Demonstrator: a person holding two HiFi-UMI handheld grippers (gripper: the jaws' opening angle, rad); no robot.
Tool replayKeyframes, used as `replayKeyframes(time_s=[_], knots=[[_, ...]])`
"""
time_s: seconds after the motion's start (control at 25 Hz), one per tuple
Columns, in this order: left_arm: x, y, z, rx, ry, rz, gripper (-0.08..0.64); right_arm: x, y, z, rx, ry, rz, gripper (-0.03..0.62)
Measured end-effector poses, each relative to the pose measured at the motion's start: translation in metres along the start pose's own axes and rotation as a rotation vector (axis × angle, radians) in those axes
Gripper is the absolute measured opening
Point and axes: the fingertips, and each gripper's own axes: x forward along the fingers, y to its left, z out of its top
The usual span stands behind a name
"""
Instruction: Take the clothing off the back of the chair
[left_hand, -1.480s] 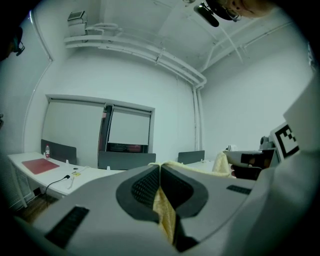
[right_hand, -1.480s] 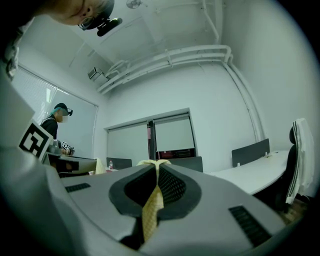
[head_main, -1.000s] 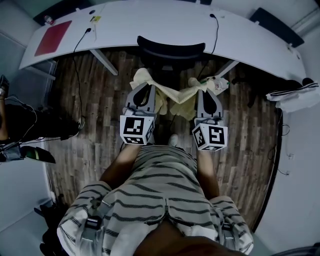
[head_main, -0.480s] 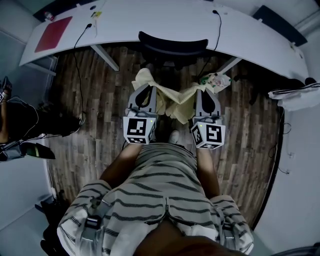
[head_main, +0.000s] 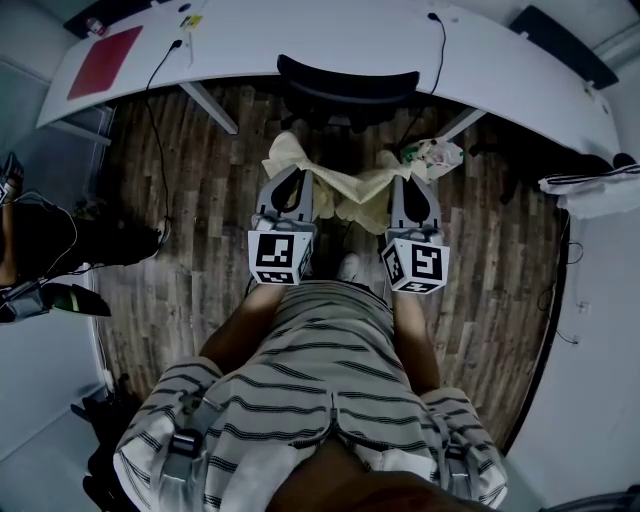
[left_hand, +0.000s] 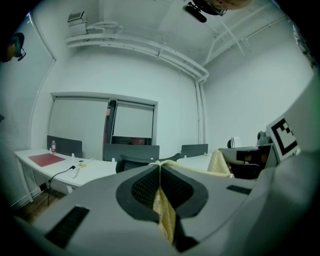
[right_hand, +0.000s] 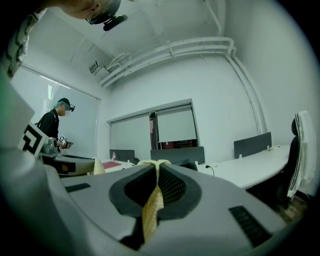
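Note:
A pale yellow garment (head_main: 345, 190) hangs stretched between my two grippers, clear of the black office chair (head_main: 347, 85) that stands pushed under the white desk. My left gripper (head_main: 291, 170) is shut on the garment's left end, and yellow cloth (left_hand: 163, 215) shows pinched between its jaws. My right gripper (head_main: 410, 176) is shut on the right end, where a yellow strip (right_hand: 151, 207) runs between the pads. Both grippers point roughly level, side by side in front of the person's body. The chair back (left_hand: 135, 162) shows bare beyond the left jaws.
A long curved white desk (head_main: 300, 40) spans the far side, with a red folder (head_main: 96, 63) and cables on it. A crumpled bag (head_main: 432, 155) lies on the wooden floor by the desk leg. A second person (right_hand: 52, 127) stands at the left of the right gripper view.
Both grippers have sunk a little with the garment still stretched between them. Their grips are unchanged.

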Motion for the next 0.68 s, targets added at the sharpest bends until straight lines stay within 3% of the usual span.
replayKeyframes(time_s=[0.68], knots=[[0.0050, 0.0007, -0.0054, -0.003, 0.009, 0.011, 0.026, 0.0044, -0.0089, -0.0100, 0.020, 0.018, -0.010, 0.023]])
